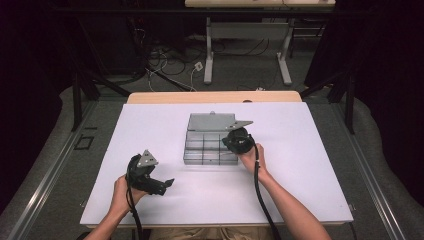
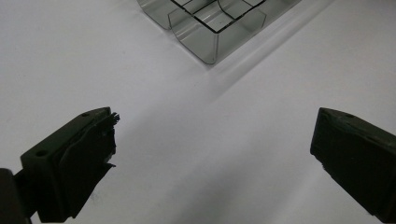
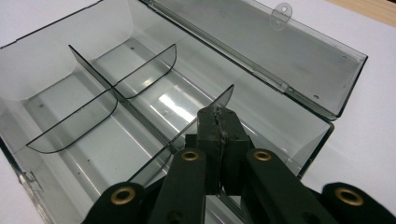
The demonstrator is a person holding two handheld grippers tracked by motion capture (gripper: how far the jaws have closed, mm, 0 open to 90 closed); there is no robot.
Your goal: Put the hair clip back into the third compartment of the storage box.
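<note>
A clear smoky plastic compartment box [image 1: 202, 159] lies open mid-table, its lid [image 1: 212, 121] folded back flat. My right gripper [image 1: 235, 141] reaches into the box's right side. In the right gripper view its jaws [image 3: 217, 114] are shut on the top edge of a clear divider [image 3: 226, 95] standing in the box [image 3: 28, 60]; other dividers [image 3: 93, 109] cross the compartments, and the lid [image 3: 280, 51] lies beyond. My left gripper [image 1: 167, 184] rests low over the white surface, left of and nearer than the box, and it stands open [image 2: 215, 126] with nothing between its fingers. A box corner [image 2: 205, 44] shows ahead of it.
The white mat [image 1: 300, 165] covers the table, with a wooden strip [image 1: 215, 96] at its far edge. Behind the table, another table's legs [image 1: 209, 62] and loose cables [image 1: 165, 60] stand on the floor. Dark curtains hang at both sides.
</note>
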